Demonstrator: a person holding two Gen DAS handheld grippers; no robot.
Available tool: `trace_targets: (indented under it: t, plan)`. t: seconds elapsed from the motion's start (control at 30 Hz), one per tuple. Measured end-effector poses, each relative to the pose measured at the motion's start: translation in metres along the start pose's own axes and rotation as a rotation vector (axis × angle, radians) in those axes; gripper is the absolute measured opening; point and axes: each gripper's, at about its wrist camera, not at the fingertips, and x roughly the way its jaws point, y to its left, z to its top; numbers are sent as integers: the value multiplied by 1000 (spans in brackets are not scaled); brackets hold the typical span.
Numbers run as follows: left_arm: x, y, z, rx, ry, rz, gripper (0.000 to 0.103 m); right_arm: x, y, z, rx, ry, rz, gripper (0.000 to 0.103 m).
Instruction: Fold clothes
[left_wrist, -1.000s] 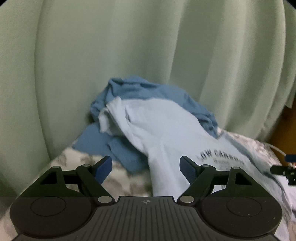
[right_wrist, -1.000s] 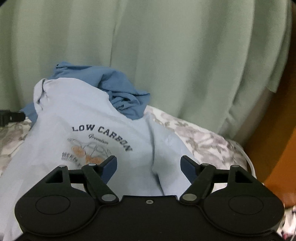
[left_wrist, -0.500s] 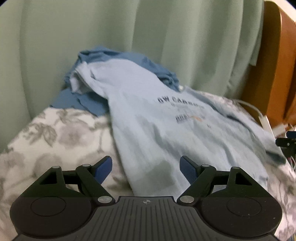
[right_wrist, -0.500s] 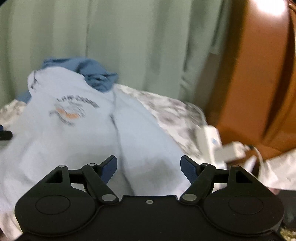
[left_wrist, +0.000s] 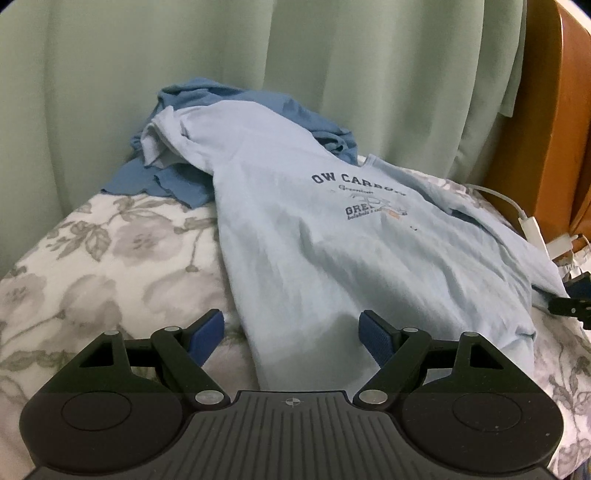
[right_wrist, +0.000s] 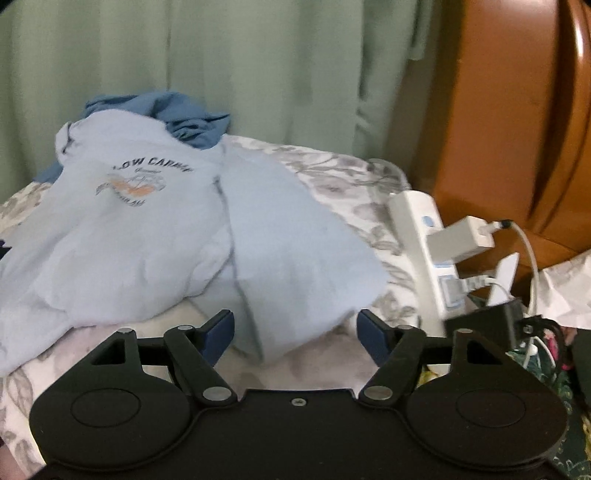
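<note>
Two grippers were over the bed, both pointed down at the shirt's near hem. Left gripper (left_wrist: 291, 332) stood wide open and held nothing; the hem of the pale blue shirt (left_wrist: 332, 236) lay between and below its blue pads (left_wrist: 207, 334), with no contact seen. Right gripper (right_wrist: 294, 334) was closing, a fold of the shirt (right_wrist: 155, 236) lying between the jaws, not yet pinched. The shirt lay spread, printed side up, on the floral bedspread (left_wrist: 92, 258), its far end draped over a crumpled darker blue garment (left_wrist: 258, 103). To the right, a white power strip (right_wrist: 424, 236) with plugs lay at the bedspread's edge. Behind all hung a green curtain (left_wrist: 258, 48), beside a brown headboard (right_wrist: 498, 110).
</note>
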Motion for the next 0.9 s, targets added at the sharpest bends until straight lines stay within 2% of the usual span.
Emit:
trace_targets:
  t: [0.07, 0.13, 0.2, 0.27, 0.37, 0.43, 0.67, 0.8, 0.9]
  plan:
    - [0, -1, 0, -2, -1, 3, 79, 2, 4, 1, -4, -4, -10, 56]
    - [0, -1, 0, 0, -1, 4, 79, 4, 6, 2, -4, -7, -23, 50]
    - [0, -1, 0, -1, -1, 3, 79, 6, 2, 3, 20, -5, -33, 38]
    - [1, -1, 0, -2, -1, 2, 79, 7, -3, 5, 43, -6, -43, 19]
    - [1, 1, 0, 0, -1, -2, 79, 5, -15, 5, 78, -31, -39, 7]
    - [2, 1, 0, 0, 0, -3, 79, 1, -22, 6, 100, -55, -55, 5]
    - [3, 2, 0, 0, 0, -7, 79, -11, -65, 20, 217, -160, -212, 3]
    - [3, 3, 0, -2, 1, -11, 79, -9, -86, 27, 266, -171, -249, 3]
    - [3, 4, 0, -5, 1, -15, 79, 0, -89, 27, 258, -139, -258, 4]
